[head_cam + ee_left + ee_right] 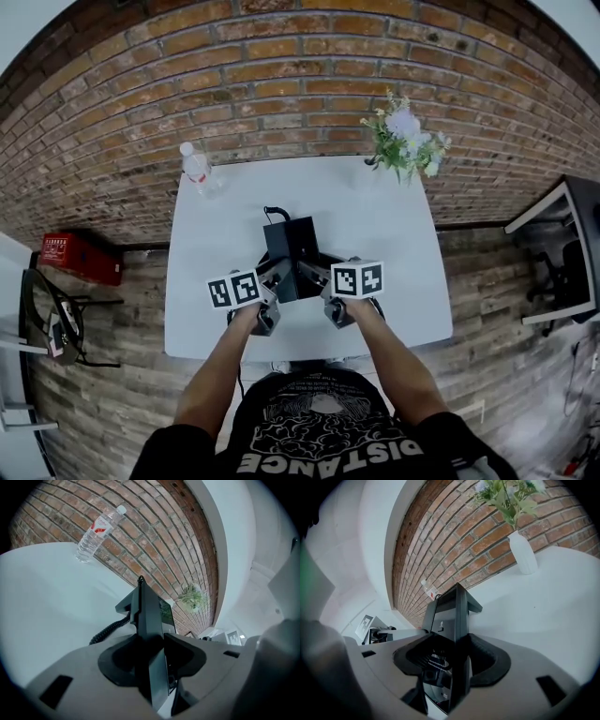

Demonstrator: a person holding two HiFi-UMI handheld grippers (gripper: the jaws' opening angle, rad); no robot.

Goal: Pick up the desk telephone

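Looking down on a white table [394,272] pushed against a brick wall [281,75], over a wooden floor with a red crate [80,255] lying off to the left. Seeing a clear water bottle [197,169] standing at the far left corner and a white vase of flowers [405,141] at the far right corner, both well apart from the middle. Finding the black desk telephone [291,248] near the middle of the table, towards the near edge, with its coiled cord [110,630] trailing off its left side onto the tabletop. Pinching the telephone's left edge with the left claw [275,278], pads pressing on either face of the dark casing. Pinching the right edge with the right claw [321,277] likewise, casing wedged between its dark pads. Reaching in from the near side with both bare forearms, marker cubes facing up. Not telling from any view whether the telephone is resting on the table or lifted just off it.
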